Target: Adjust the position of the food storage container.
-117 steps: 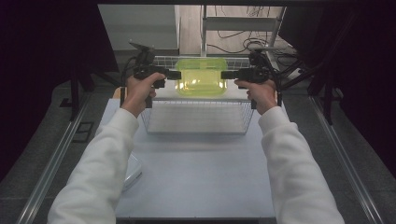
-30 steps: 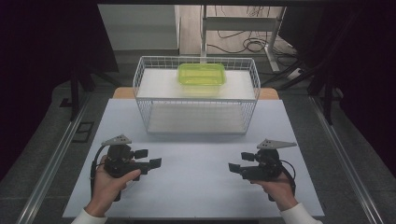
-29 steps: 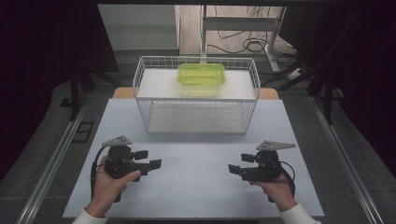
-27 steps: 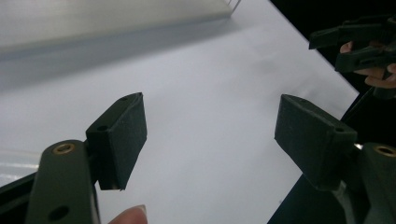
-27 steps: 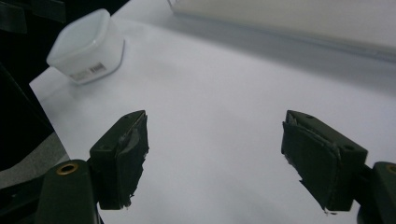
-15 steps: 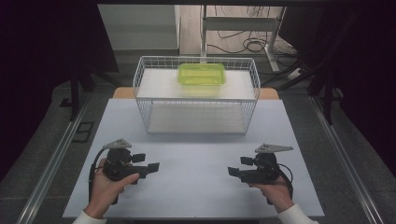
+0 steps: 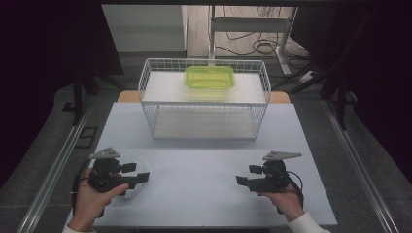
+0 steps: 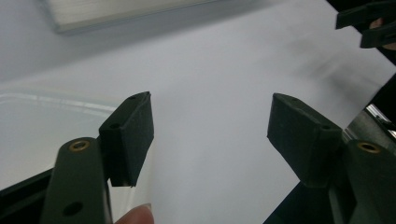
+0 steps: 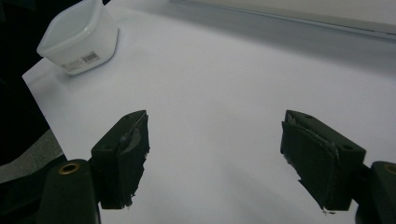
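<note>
A clear plastic container (image 7: 132,188) stands at the table's front left, and my left gripper (image 7: 137,171) hovers right over it. In the left gripper view the container's rim (image 8: 46,126) lies under the left jaw. The left gripper (image 8: 210,126) is open and its jaws have just been closing, with bare table between them. My right gripper (image 7: 246,174) is held open at the front right, pointing left, with nothing between its fingers. From the right gripper (image 9: 215,140) the clear container (image 9: 79,35) shows far off. A green container (image 7: 209,77) rests at the back of the white wire basket (image 7: 204,104).
The wire basket stands at the table's far middle edge. White tabletop (image 7: 194,184) spreads between the two hands. Metal rails (image 7: 58,165) run along both sides of the table. The right gripper's jaws (image 8: 369,23) show at the top right of the left gripper view.
Both grippers once held the green container at the basket; now it lies there and both hands are at the front. Over the last second the left gripper slid slightly left.
</note>
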The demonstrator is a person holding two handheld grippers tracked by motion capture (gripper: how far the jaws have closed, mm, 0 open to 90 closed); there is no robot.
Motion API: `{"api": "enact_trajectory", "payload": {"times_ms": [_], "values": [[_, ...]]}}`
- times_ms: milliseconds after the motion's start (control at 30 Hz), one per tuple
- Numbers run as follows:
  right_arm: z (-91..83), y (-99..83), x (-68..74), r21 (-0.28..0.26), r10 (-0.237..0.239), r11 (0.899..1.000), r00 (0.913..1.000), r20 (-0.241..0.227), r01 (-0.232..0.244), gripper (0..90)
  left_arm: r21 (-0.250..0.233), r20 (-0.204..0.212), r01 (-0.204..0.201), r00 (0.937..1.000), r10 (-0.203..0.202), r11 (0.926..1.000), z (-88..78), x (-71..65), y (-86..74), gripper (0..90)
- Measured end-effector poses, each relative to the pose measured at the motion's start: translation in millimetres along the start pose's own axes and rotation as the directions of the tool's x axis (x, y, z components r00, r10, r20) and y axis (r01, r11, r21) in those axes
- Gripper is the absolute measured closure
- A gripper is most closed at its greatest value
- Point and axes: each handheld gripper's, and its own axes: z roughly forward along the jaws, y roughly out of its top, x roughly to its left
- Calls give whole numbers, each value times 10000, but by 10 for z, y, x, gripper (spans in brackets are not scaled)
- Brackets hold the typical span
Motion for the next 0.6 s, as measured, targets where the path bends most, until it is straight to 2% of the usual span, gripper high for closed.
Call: {"api": "enact_trajectory", "payload": {"times_ms": [167,400,500,600], "values": [[39,-17,-8,253,21,9997,10000,40,-22,236,-26,-317,241,9992,-241,9997,-125,129,-77,330],[63,-22,1,365,-123,9993,9999,28,121,243,318,-800,568,9953,-541,9979,-197,300,-216,381],[62,-29,-7,366,-81,9993,9999,65,78,243,401,-1016,624,9931,-581,9972,-238,352,-275,440],[62,-31,-8,365,-77,9993,9999,73,74,245,548,-1106,692,9919,-628,9961,-298,396,-346,564]]}}
